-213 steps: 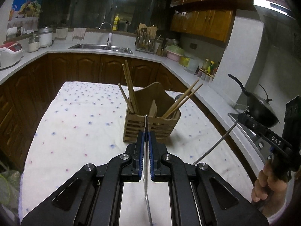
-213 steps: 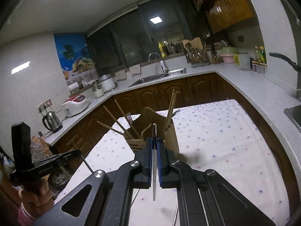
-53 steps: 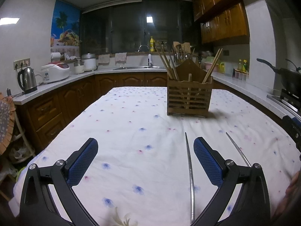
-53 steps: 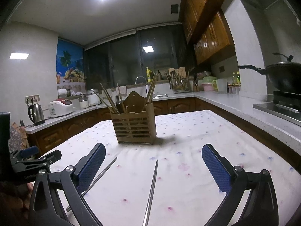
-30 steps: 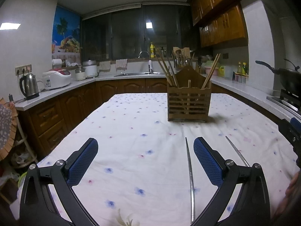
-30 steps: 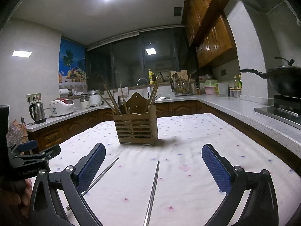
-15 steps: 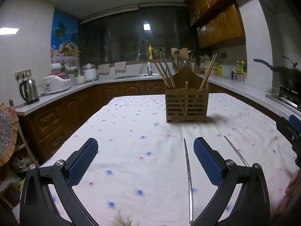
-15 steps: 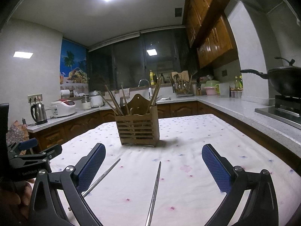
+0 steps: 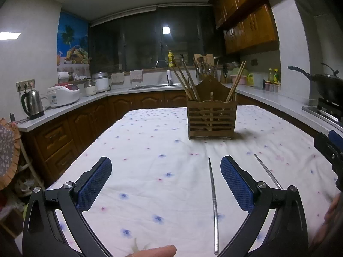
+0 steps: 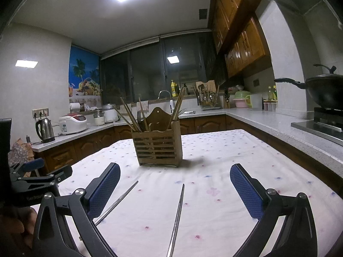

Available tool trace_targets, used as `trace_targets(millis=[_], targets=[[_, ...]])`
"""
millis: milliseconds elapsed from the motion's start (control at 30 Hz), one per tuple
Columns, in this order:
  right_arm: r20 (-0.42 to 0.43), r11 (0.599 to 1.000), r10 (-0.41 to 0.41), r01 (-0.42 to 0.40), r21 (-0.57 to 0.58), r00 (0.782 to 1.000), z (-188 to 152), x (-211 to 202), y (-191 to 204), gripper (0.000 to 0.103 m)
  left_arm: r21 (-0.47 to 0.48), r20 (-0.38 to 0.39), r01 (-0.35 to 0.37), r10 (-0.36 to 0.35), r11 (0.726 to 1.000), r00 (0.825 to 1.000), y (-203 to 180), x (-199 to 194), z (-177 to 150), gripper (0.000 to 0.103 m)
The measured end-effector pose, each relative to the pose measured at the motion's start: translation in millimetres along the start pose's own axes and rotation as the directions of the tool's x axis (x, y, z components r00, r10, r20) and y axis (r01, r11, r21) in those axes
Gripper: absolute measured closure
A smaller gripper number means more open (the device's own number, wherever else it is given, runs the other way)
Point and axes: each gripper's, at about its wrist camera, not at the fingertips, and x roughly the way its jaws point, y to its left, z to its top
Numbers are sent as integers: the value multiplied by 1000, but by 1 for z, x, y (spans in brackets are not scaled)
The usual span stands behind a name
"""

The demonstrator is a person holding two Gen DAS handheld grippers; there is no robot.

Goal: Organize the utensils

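Observation:
A slatted wooden utensil holder (image 9: 211, 120) stands upright on the flowered tablecloth (image 9: 150, 150), with wooden chopsticks (image 9: 186, 83) leaning out of it; it also shows in the right wrist view (image 10: 158, 147). Two loose metal chopsticks lie flat on the cloth: one (image 9: 213, 203) beside my left gripper's right finger, the other (image 9: 268, 171) further right. In the right wrist view they lie between the fingers (image 10: 176, 216) and by the left finger (image 10: 116, 202). My left gripper (image 9: 166, 180) is open and empty. My right gripper (image 10: 174, 188) is open and empty.
A counter runs around the table with a kettle (image 9: 32, 105), rice cooker (image 9: 63, 94) and sink (image 9: 154, 86). A black wok (image 10: 321, 92) sits on the stove at the right. Brown cabinets line the table's left side.
Both grippers, shut on metal chopsticks seven seconds ago, are now open with the chopsticks lying on the cloth. Over the last second both have crept slightly closer to the holder.

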Motion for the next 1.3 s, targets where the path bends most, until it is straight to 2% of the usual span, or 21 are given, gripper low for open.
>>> trace_targets(millis=[1300], targets=[[1,1000,2,-2,6,1000,0,0,3,0,-5,3,-6,6,1000,1000,-2,-3,-1,0]])
